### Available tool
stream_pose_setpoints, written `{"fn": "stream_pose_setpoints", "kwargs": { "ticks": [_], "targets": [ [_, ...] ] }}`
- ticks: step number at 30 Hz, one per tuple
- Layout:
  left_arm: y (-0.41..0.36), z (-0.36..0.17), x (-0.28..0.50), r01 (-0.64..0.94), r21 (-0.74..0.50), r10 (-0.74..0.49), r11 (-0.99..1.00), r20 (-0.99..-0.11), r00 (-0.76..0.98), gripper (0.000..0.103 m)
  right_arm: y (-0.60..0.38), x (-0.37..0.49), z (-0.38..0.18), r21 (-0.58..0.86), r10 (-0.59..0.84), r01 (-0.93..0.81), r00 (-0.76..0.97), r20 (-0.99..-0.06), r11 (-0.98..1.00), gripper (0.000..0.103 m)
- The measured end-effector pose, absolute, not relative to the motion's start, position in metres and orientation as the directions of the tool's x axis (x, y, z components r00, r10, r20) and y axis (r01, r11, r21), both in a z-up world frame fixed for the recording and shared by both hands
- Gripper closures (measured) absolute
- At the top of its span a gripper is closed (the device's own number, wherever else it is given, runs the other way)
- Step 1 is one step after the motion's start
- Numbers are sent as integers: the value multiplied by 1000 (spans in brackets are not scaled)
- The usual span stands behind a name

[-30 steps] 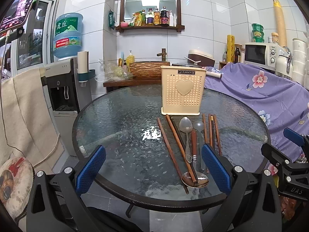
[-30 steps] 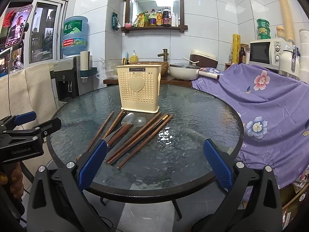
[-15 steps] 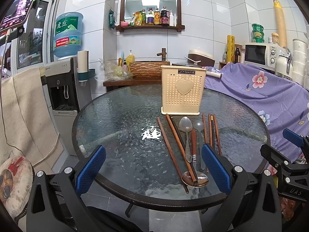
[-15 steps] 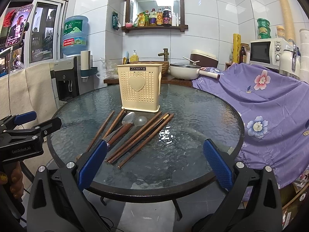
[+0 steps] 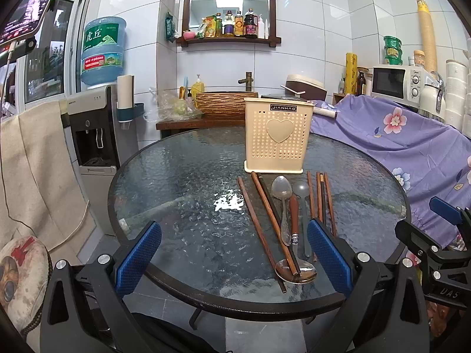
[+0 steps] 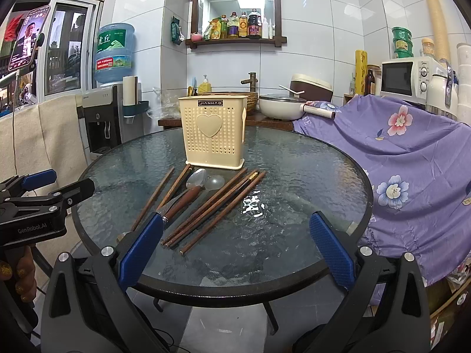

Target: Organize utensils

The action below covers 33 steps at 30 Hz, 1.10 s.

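Both grippers, left (image 5: 234, 260) & right (image 6: 235, 248), hang wide apart w/ nothing held, at the table's (image 6: 309, 176) near edge. Chopsticks (image 6: 217, 206) & spoons (image 5: 284, 206) lie loose just near of the holder (image 6: 213, 133). Nothing sorted yet; next: pinch one piece, drop it in upright.

Cream holder (image 5: 278, 136), brown chopsticks (image 6: 217, 206), purple floral cloth (image 6: 412, 158)

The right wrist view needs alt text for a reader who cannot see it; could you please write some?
Wooden chopsticks and spoons lie loose on a round glass table, in front of an upright cream utensil holder bearing a heart. The right gripper hangs open and empty near the table's edge, with the left gripper at the frame's left, in a tiled kitchen.
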<state>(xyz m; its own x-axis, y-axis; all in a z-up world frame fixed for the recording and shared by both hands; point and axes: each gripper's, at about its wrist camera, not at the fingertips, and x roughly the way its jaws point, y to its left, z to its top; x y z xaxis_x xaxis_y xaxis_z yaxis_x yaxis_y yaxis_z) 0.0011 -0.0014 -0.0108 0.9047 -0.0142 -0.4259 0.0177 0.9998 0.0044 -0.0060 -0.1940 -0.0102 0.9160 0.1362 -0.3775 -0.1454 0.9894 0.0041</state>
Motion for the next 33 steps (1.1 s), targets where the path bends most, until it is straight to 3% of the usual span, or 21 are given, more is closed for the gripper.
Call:
{"fn": "stream_pose_setpoints", "kwargs": {
  "ticks": [13,23,26,29,33],
  "targets": [
    [0,-16,6,22,0,-20,1000,-452,892,6,-192,-1,-20,-5,125,-138,910,-395,990,5],
    [3,-21,56,15,68,25,998,-542,840,6,-197,56,-27,7,127,-143,857,-499,990,5],
    [6,-19,74,20,77,27,997,-564,826,11,-202,74,-23,27,137,-144,845,-516,989,6],
    [9,-18,92,31,76,20,997,-594,804,16,-205,92,-16,47,152,-150,834,-531,988,11],
    [13,-22,120,56,30,-23,998,-652,758,24,-210,117,-16,80,175,-159,790,-588,984,23]
  ]
}}
